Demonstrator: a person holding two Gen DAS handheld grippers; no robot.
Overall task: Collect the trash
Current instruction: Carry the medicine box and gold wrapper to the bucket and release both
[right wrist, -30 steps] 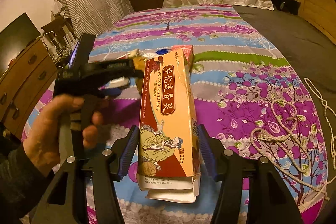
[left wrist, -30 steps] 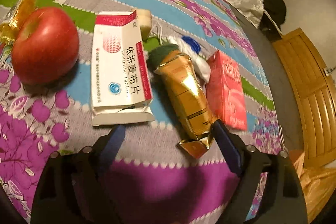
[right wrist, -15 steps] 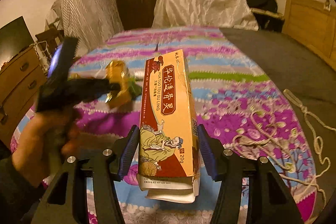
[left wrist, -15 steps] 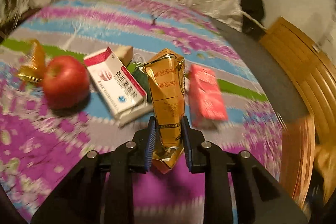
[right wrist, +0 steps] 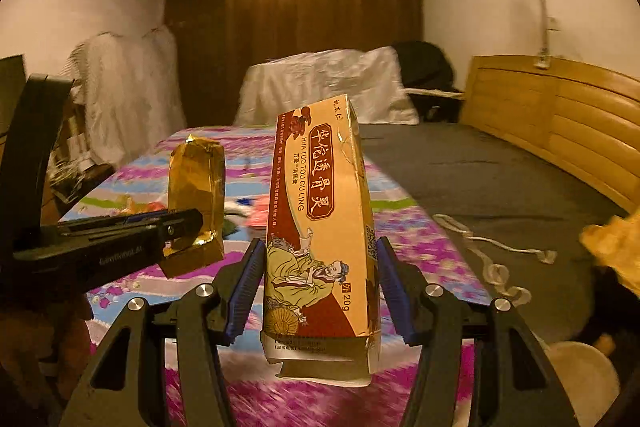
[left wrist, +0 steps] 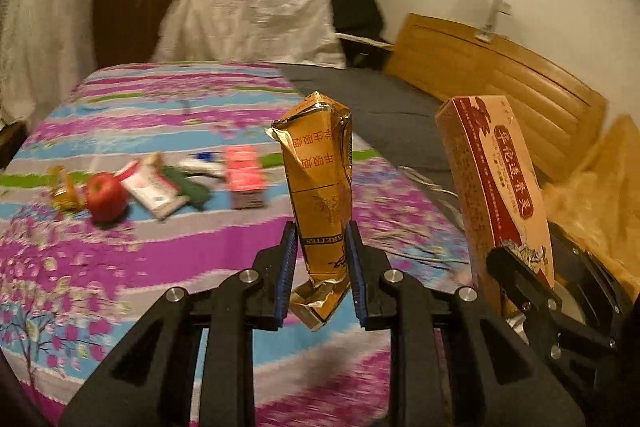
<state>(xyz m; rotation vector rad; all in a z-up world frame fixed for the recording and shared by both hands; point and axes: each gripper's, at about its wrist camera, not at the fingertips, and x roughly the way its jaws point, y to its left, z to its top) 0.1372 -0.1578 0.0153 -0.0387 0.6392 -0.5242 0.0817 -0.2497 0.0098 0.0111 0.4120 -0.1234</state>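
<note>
A crumpled gold pack stands upright between the blue pads of my left gripper, which is shut on its lower part, well above the bedspread. My right gripper is shut on a tall orange box with a red label, also held upright in the air. In the left wrist view that orange box shows at the right. In the right wrist view the left gripper comes in from the left with the gold pack.
On the bedspread behind lie a red apple, a white-and-red medicine box, a pink box and a small gold wrapper. A yellow plastic bag hangs at the right by the wooden bed board. A rope lies on the grey sheet.
The left gripper's jaws closed on the gold pack and lifted it off the bed, swinging right. The right gripper rose with the orange box still in it.
</note>
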